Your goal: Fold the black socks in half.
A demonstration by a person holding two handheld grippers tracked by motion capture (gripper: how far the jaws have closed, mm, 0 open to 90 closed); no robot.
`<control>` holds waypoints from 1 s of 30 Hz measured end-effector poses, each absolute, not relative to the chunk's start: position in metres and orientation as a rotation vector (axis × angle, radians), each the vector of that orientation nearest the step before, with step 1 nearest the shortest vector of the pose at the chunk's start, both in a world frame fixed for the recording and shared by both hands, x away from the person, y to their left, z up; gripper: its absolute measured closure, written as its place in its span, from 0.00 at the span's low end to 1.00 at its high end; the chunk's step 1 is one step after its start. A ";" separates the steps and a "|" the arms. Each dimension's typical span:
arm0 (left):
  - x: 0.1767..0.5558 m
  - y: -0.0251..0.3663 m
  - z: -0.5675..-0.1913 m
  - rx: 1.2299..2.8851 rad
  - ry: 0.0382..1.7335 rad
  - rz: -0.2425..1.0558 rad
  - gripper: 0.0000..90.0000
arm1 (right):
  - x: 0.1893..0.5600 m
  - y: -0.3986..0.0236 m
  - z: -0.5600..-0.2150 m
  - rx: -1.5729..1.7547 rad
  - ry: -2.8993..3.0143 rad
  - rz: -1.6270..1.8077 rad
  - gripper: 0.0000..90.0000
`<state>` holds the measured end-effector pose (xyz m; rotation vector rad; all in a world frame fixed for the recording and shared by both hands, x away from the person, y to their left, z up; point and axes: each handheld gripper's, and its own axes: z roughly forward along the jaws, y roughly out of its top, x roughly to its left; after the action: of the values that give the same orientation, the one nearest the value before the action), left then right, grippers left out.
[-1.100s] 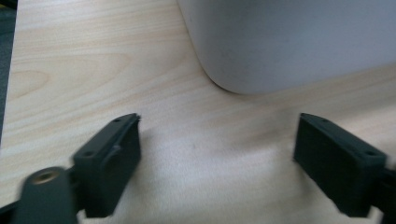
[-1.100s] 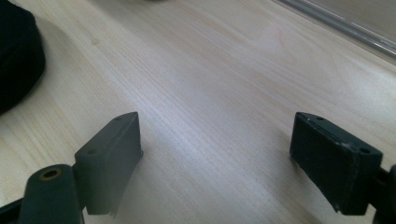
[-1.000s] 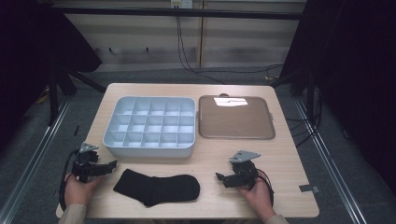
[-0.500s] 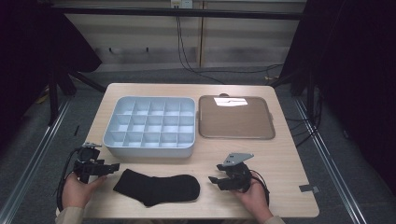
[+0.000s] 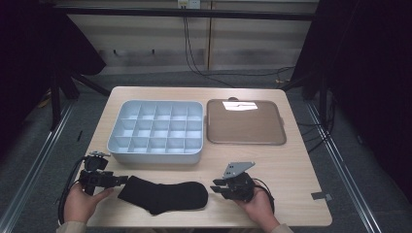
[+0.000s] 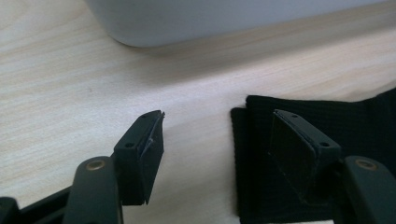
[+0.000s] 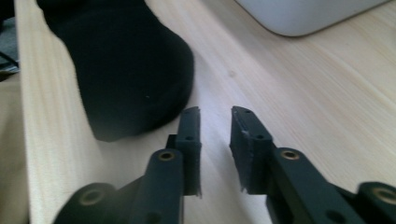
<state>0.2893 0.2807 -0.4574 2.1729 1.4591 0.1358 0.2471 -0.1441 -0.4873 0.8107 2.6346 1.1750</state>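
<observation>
Black sock point(image 5: 163, 195) flat on bench point(image 5: 291, 170), just in front of grey divider box point(image 5: 156, 131). Step: approach to grasp.

Left gripper point(image 5: 118, 180) at sock's cuff end; fingers point(image 6: 144, 144) apart, have been closing, one above fabric, no pinch yet.

Right gripper point(image 5: 217, 187) just beside toe end; fingers point(image 7: 189, 135) have been closing, narrow gap, nothing between.

Next: likely seat cuff between left fingers, clamp.

The high view looks from above, forward and down, on the whole table point(image 5: 301, 170). Both gripper views sit very low and close to the tabletop. All three views share the black sock point(image 5: 163, 195) point(image 6: 355, 121) point(image 7: 121, 65) and the grey organizer box point(image 5: 156, 131) point(image 6: 210, 18) point(image 7: 308, 14).
</observation>
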 end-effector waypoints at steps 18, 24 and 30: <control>0.274 0.265 -0.461 2.266 1.445 0.090 0.53 | 0.241 -0.130 -0.488 0.679 2.743 1.167 1.00; 0.273 0.267 -0.463 2.278 1.467 0.073 0.62 | 0.241 -0.129 -0.490 0.674 2.763 1.150 1.00; 0.274 0.262 -0.466 2.312 1.469 0.048 0.70 | 0.241 -0.127 -0.492 0.662 2.774 1.142 1.00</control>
<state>0.2741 0.2622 -0.4658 2.3124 1.4688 0.0484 0.2409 -0.1273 -0.4917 0.6623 2.7743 1.1421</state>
